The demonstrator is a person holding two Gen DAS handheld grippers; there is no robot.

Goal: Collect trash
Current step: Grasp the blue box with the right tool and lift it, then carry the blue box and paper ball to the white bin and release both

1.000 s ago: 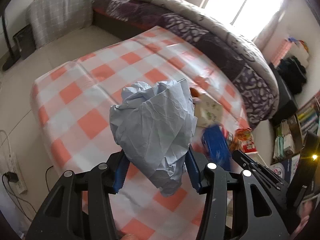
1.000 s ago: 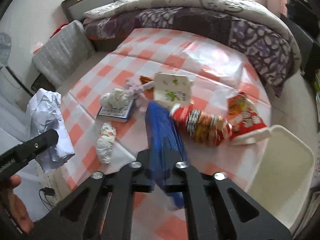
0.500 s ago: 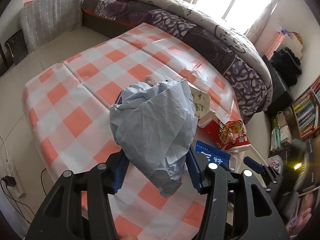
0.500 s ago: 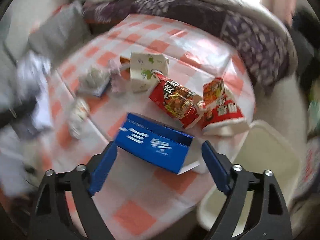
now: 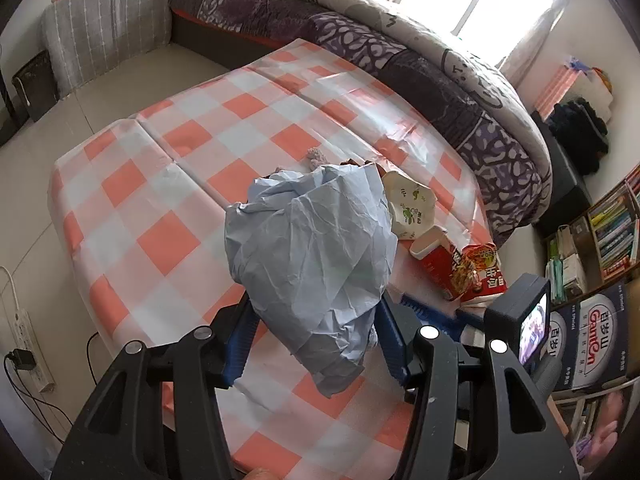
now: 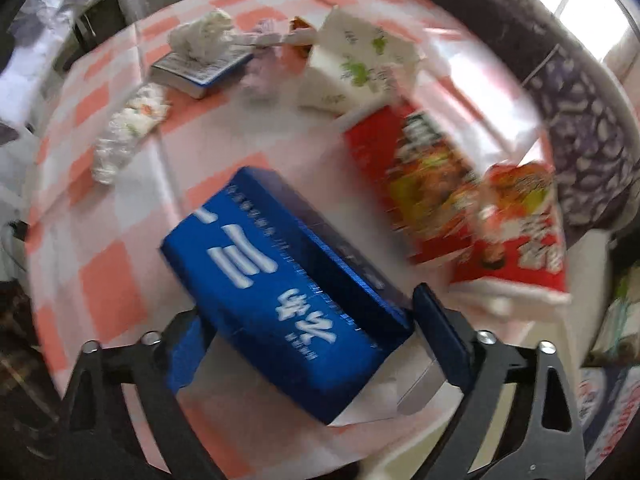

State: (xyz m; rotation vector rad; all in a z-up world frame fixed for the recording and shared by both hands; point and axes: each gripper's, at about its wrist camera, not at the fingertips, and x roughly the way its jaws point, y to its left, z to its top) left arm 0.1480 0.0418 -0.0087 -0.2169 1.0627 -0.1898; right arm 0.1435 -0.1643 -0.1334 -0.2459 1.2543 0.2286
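Evidently both hands are working toward the same clean-up, each from its own side of the blue carton (image 6: 288,292), which lies flat on the orange-and-white checked tablecloth (image 5: 168,240). The right gripper (image 6: 316,340) straddles that carton with its jaws spread wide and closing in; the blue pads sit at the carton's two sides, but motion blur hides whether they press on it yet, so the grip looks set up rather than made. The left gripper (image 5: 316,328) pinches a crumpled pale-blue paper wad (image 5: 312,256) between its pads, jaws easing apart, held clear above the cloth, probably to keep it in hand until a bin is reached. Beyond the carton wait red instant-noodle packets (image 6: 472,208), a white carton with green print (image 6: 356,68), a book (image 6: 200,70) topped with a tissue ball (image 6: 204,34), and a crumpled wrapper (image 6: 128,128).
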